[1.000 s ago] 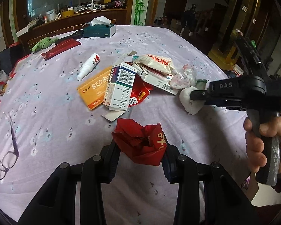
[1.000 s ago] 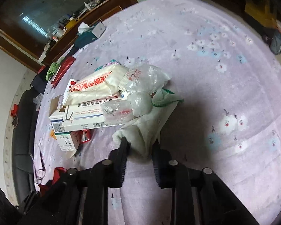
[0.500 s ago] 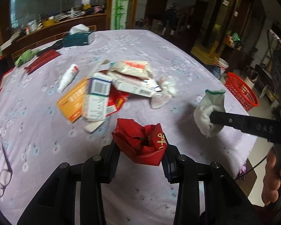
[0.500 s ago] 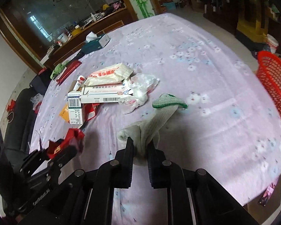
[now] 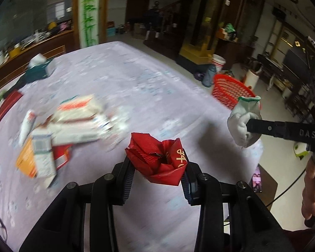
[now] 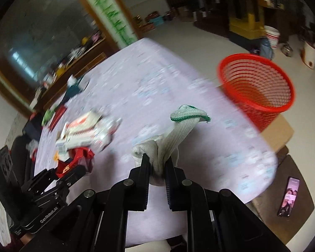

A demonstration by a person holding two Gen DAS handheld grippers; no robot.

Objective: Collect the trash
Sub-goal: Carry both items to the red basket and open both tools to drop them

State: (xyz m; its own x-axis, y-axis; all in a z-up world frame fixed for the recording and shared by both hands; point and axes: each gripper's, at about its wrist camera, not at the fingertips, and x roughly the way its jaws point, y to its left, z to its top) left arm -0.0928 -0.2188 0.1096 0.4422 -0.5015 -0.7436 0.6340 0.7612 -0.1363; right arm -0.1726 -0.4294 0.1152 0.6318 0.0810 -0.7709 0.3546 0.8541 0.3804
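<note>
My left gripper is shut on a crumpled red wrapper with gold print, held above the lilac flowered tablecloth. My right gripper is shut on a white knitted glove with a green cuff; the same glove and gripper show at the right of the left wrist view, near the table's edge. A red mesh basket stands on the floor beyond that edge, to the glove's upper right. The left gripper appears at the lower left of the right wrist view.
A blurred pile of medicine boxes and wrappers lies on the cloth to the left. A teal tissue box sits at the far side. A phone rests on a brown surface below the table. A hand grips the right handle.
Both grippers have swung right with their loads, toward the table's edge. The red basket has grown larger and moved nearer the centre of both views; the pile has slid left.
</note>
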